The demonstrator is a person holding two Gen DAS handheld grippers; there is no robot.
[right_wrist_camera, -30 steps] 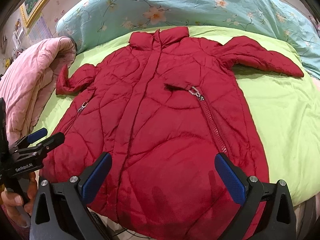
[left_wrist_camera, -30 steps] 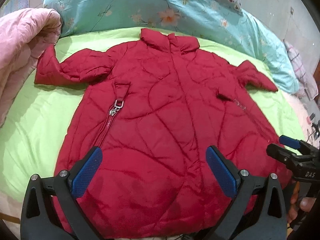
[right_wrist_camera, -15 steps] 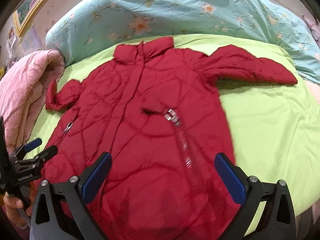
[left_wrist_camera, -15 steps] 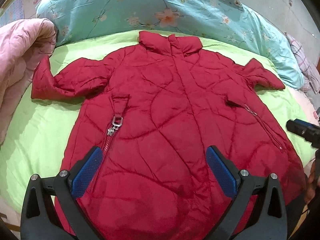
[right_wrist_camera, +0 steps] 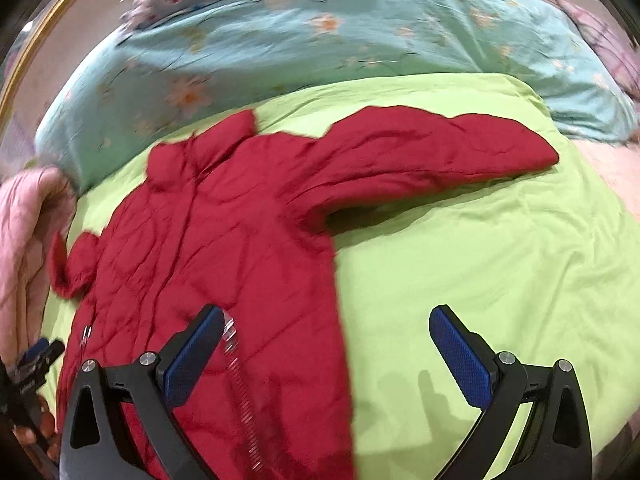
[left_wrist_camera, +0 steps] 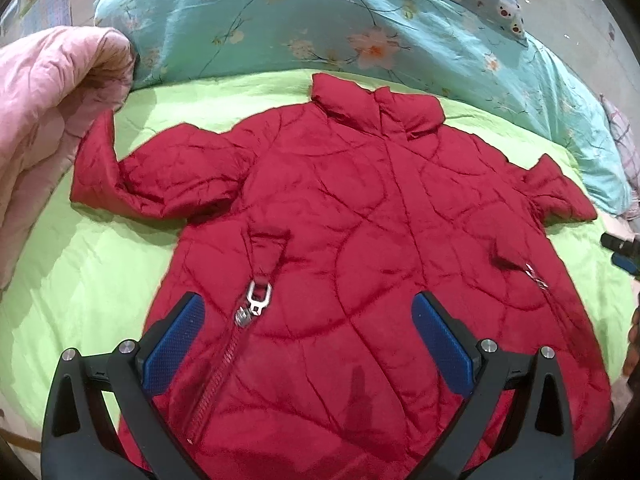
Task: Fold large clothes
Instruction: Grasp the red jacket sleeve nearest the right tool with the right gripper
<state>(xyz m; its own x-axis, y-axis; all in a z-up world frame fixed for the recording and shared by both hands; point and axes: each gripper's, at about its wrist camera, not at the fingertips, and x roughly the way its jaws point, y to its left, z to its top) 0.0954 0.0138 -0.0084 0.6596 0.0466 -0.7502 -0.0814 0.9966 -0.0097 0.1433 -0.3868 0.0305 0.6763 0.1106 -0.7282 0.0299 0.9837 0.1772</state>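
Two grippers hang over the bed, both with their blue-padded fingers spread wide and nothing between them. From its own camera, the left gripper (left_wrist_camera: 308,340) hovers above the lower front of the red padded coat (left_wrist_camera: 360,240), its fingers straddling a zipped pocket whose silver zipper pull (left_wrist_camera: 256,304) lies just inside the left finger. The right gripper (right_wrist_camera: 326,354) sits over the coat's side edge: its left finger is above the red fabric by a second pocket zipper (right_wrist_camera: 240,384), its right finger above bare green sheet (right_wrist_camera: 480,248). The coat lies spread flat, front up, collar toward the head of the bed. One sleeve (right_wrist_camera: 440,152) stretches straight out across the sheet; the other sleeve (left_wrist_camera: 132,172) is bent, its cuff turned up near a pink quilt (left_wrist_camera: 44,120) heaped at the bed's edge. Beyond the collar runs a teal floral duvet (left_wrist_camera: 280,28). The right camera's view is blurred, so fine detail there cannot be told.
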